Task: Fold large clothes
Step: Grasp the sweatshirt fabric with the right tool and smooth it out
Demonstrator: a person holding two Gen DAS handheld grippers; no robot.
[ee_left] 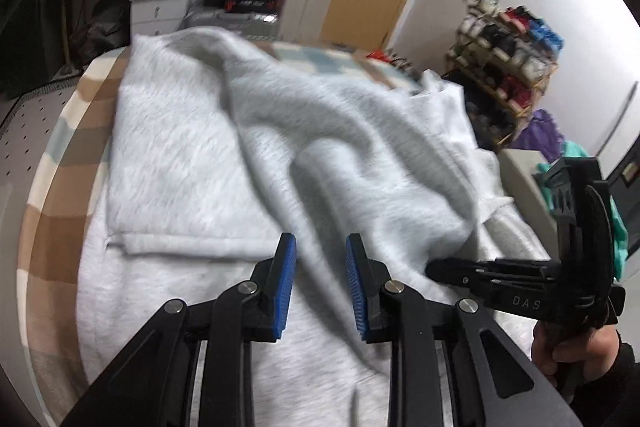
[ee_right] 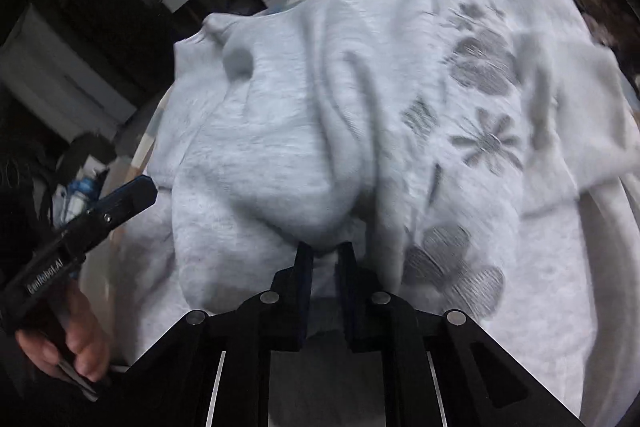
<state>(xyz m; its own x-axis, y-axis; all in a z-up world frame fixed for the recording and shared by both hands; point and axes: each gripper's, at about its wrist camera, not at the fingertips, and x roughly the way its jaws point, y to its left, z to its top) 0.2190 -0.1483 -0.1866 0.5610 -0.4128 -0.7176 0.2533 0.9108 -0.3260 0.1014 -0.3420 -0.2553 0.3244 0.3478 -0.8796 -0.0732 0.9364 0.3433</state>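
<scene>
Two sets of black tongs work over one pale grey sweatshirt (ee_left: 248,163) of soft, fleecy knit, which lies crumpled in thick rounded folds across a surface covered by a checked cloth (ee_left: 52,227) in tan, cream and pale blue. In the left wrist view the left tongs (ee_left: 320,283) stand open with a clear gap between their ribbed blue pads (ee_left: 286,279), hovering just above the fabric and gripping nothing. A flat folded edge of the sweatshirt runs as a straight band just beyond the left pad. To the right, the right tongs (ee_left: 434,269) reach in sideways, their tip buried under a raised swell of cloth.

In the right wrist view the right tongs (ee_right: 325,259) are drawn narrow, pinching a bunched fold of the sweatshirt (ee_right: 280,155) between their dark fingers; the fabric bulges in a rounded lump just beyond them. Darker grey printed flowers (ee_right: 486,143) and scribbled ovals mark the knit on the right. At the left edge, the left tongs (ee_right: 132,193) appear as a black bar held by a bare hand (ee_right: 76,339).
</scene>
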